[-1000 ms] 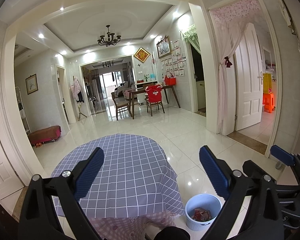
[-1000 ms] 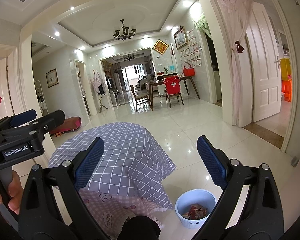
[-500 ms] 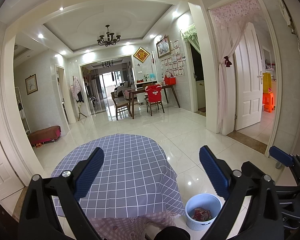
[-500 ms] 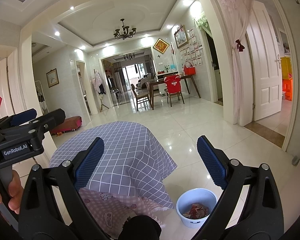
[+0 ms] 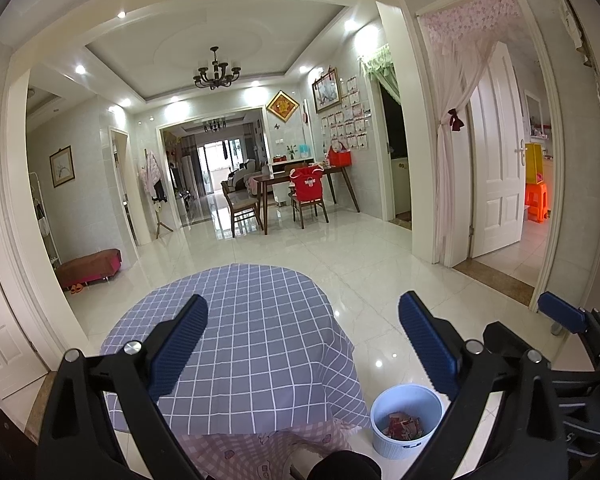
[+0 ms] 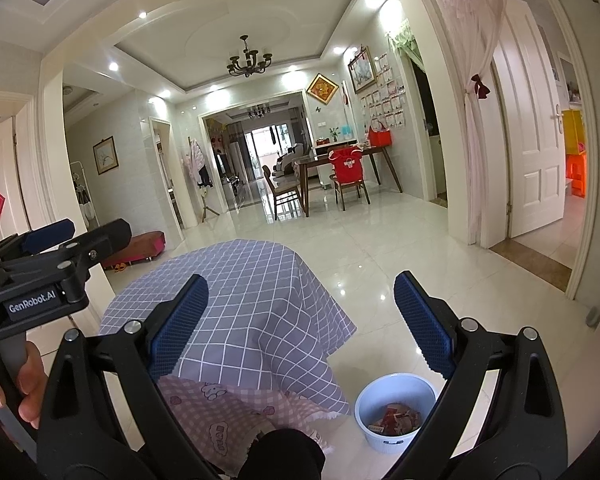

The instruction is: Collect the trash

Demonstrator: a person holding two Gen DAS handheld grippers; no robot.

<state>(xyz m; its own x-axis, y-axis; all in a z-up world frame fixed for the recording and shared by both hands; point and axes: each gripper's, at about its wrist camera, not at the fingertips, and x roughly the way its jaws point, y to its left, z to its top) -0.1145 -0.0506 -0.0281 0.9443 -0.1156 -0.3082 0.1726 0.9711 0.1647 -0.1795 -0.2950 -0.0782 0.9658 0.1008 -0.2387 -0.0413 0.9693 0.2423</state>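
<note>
Left wrist view: left claw [image 5: 302,344] held above the desk [image 5: 256,332], its blue pads spread wide apart, nothing between them. Desk is round, covered in a grey-blue checked cloth over a pink patterned underlayer. On the tiled floor [image 5: 380,264] just beside the desk's right edge stands a pale blue bin [image 5: 406,420]; red and white wrappers [image 5: 402,427] lie in its bottom. Right claw's body shows at the far right edge of this view, one blue pad tip visible.

Right wrist view: right claw [image 6: 300,322] also held above the desk [image 6: 252,292], pads wide apart, gripping nothing. Bin [image 6: 394,416] on the floor below and right of the cloth's hanging corner, near the claw's right finger; wrappers [image 6: 396,421] inside it. At left, the left claw [image 6: 52,232] seen side-on, a hand [image 6: 24,384] wrapped around its handle. Farther back: dining table with chairs [image 6: 340,176], one chair draped in red.
</note>
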